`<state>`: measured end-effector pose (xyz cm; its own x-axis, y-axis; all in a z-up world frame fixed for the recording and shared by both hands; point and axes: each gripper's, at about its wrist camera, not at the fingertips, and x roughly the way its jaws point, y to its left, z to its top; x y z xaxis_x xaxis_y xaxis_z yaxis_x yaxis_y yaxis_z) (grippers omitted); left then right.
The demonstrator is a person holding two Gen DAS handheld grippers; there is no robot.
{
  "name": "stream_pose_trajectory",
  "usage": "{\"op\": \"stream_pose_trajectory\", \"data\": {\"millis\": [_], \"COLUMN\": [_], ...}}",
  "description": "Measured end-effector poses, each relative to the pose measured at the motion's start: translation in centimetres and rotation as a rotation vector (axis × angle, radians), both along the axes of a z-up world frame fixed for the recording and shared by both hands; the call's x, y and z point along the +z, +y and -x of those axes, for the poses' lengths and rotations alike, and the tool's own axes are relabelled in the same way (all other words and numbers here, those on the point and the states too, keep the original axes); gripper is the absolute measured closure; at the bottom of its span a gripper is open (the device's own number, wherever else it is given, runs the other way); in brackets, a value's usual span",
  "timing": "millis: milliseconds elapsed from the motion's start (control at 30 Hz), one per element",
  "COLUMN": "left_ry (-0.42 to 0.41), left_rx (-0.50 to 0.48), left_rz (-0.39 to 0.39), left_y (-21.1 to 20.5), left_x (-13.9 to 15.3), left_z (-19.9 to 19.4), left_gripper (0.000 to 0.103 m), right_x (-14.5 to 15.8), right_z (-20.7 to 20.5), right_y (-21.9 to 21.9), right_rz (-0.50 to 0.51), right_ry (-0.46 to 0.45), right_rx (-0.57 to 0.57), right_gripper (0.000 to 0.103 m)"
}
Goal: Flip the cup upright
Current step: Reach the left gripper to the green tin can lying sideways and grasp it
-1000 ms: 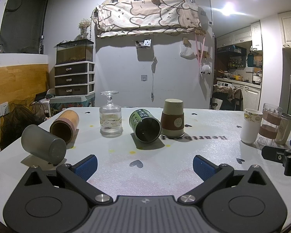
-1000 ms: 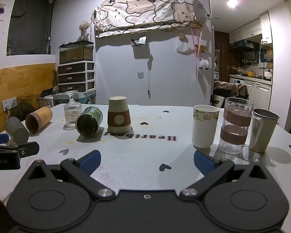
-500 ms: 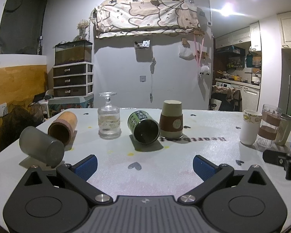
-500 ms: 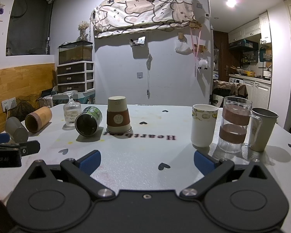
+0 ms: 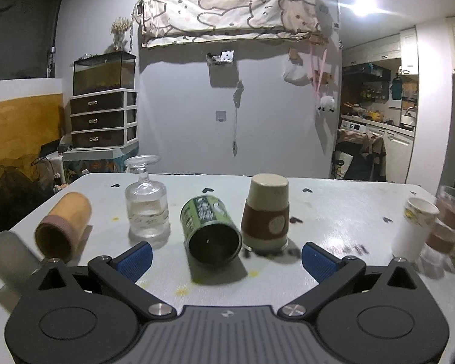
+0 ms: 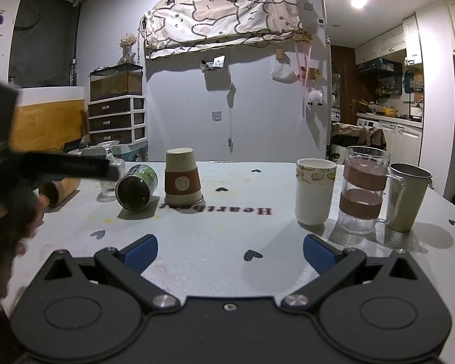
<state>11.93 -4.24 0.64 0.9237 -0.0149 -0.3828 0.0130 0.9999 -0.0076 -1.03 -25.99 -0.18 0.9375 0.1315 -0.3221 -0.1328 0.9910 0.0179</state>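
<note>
A green cup [image 5: 210, 231] lies on its side on the white table [image 5: 333, 206], mouth toward me, just ahead of my open, empty left gripper [image 5: 226, 259]. A paper cup with a brown sleeve [image 5: 266, 216] stands upside down to its right. An orange cup [image 5: 64, 224] and a grey frosted cup [image 5: 10, 257] lie on their sides at the left. A glass goblet [image 5: 146, 201] stands inverted. In the right wrist view the green cup [image 6: 136, 191] and paper cup [image 6: 182, 180] sit far ahead; my right gripper [image 6: 229, 253] is open and empty. The left gripper body [image 6: 18, 170] shows blurred at the left.
A white patterned cup [image 6: 315, 194], a glass mug with brown bands [image 6: 364, 194] and a beige cup [image 6: 408, 200] stand upright at the right. Drawers with a tank on top [image 5: 104, 112] stand behind the table's far left. The table's far edge faces a grey wall.
My left gripper has moved forward and up toward the green cup, which now looks larger and closer. In the right view it has risen across the left side. My right gripper has barely moved.
</note>
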Motion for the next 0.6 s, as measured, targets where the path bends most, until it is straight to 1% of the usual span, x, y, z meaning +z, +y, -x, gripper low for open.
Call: {"op": "stream_pose_trajectory", "data": {"millis": [67,233,300,467,533,567,600], "left_ry": [0.017,0.041,0.063,0.109,0.135,0.145,0.155], "left_rx": [0.002,0.074,0.092,0.146,0.159,0.162,0.164], "left_rz": [0.004,0.016,0.022,-0.021,-0.019,-0.014,-0.011], "left_y": [0.0,0.2,0.2,-0.3,-0.2,0.0,0.0], "left_x": [0.3,0.1,-0.6,-2.6,-3.3,-3.5,-3.6], "left_z": [-1.9,-6.6,-8.1,-10.8,-11.6,-11.9,-12.4], "left_gripper": [0.000,0.000,0.001,0.001,0.001,0.003,0.006], "right_x": [0.0,-0.2,-0.2,-0.3,-0.3,-0.4,-0.3], "right_z": [0.2,0.3,0.1,0.1,0.2,0.2,0.2], "right_y": [-0.1,-0.6,-0.8,-1.3,-1.5,-1.5,-1.6], "right_rz": [-0.001,-0.008,-0.009,-0.014,-0.016,-0.016,-0.017], "right_ry": [-0.003,0.002,0.005,0.013,0.015,0.015,0.017], "right_rx": [0.000,-0.001,-0.002,-0.013,-0.018,-0.019,-0.020], "right_gripper": [0.000,0.000,0.000,0.000,0.000,0.000,0.000]}}
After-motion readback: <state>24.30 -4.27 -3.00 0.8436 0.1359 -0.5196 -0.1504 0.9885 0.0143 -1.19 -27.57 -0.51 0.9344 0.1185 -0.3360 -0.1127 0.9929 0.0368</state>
